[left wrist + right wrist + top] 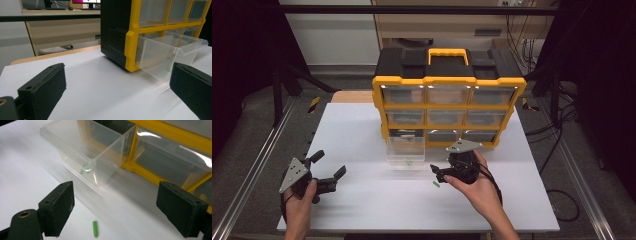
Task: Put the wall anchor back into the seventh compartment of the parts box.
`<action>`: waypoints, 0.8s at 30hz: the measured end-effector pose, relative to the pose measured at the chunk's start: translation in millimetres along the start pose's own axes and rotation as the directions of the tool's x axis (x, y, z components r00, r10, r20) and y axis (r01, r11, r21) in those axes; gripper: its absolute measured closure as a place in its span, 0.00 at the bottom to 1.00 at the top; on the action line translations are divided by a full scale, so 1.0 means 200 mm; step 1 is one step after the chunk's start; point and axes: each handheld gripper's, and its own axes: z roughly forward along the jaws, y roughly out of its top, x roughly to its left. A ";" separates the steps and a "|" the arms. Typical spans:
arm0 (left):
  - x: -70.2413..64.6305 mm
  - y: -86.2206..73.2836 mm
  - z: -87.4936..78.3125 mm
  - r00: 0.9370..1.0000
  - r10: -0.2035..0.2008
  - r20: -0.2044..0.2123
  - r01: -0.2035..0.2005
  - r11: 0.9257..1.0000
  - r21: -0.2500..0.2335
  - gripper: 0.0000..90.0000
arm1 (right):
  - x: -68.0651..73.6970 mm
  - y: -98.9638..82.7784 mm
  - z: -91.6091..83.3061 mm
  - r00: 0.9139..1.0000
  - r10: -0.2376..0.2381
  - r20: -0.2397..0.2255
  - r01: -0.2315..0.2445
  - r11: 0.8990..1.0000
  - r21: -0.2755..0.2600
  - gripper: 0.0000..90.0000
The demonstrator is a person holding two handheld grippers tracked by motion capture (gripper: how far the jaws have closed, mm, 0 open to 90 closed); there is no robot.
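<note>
A black and yellow drawer cabinet (449,95) stands at the back of the white table (362,200). Its lower-left clear drawer (406,152) is pulled out, with small green pieces (85,168) lying inside. A short green stick (436,184) lies on the table just in front of the drawer. My right gripper (437,173) hovers beside it, jaws open, with the green stick (95,229) low between them and untouched. My left gripper (331,165) is held open and empty at the front left, facing the drawer (172,53).
The cabinet (130,32) has three rows of clear drawers and a yellow handle (448,52) on top. Metal rails (252,170) run along both sides of the table. Cables (562,140) hang off at the right. A wooden bench (62,27) stands behind.
</note>
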 end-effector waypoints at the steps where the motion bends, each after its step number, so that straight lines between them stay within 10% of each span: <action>1: 0.00 0.00 0.00 1.000 0.000 0.000 0.000 1.000 0.000 0.00 | 0.00 -0.01 0.00 1.000 0.006 -0.005 -0.006 1.000 0.003 0.18; 15: -0.01 0.00 0.00 1.000 0.003 0.004 -0.003 1.000 0.000 0.00 | 0.04 -0.12 0.09 0.999 0.002 -0.043 0.002 0.996 0.088 0.21; 24: -0.01 0.00 0.00 1.000 0.005 0.006 -0.005 1.000 0.001 0.00 | 0.07 -0.15 0.12 0.998 -0.004 -0.061 0.011 0.994 0.112 0.41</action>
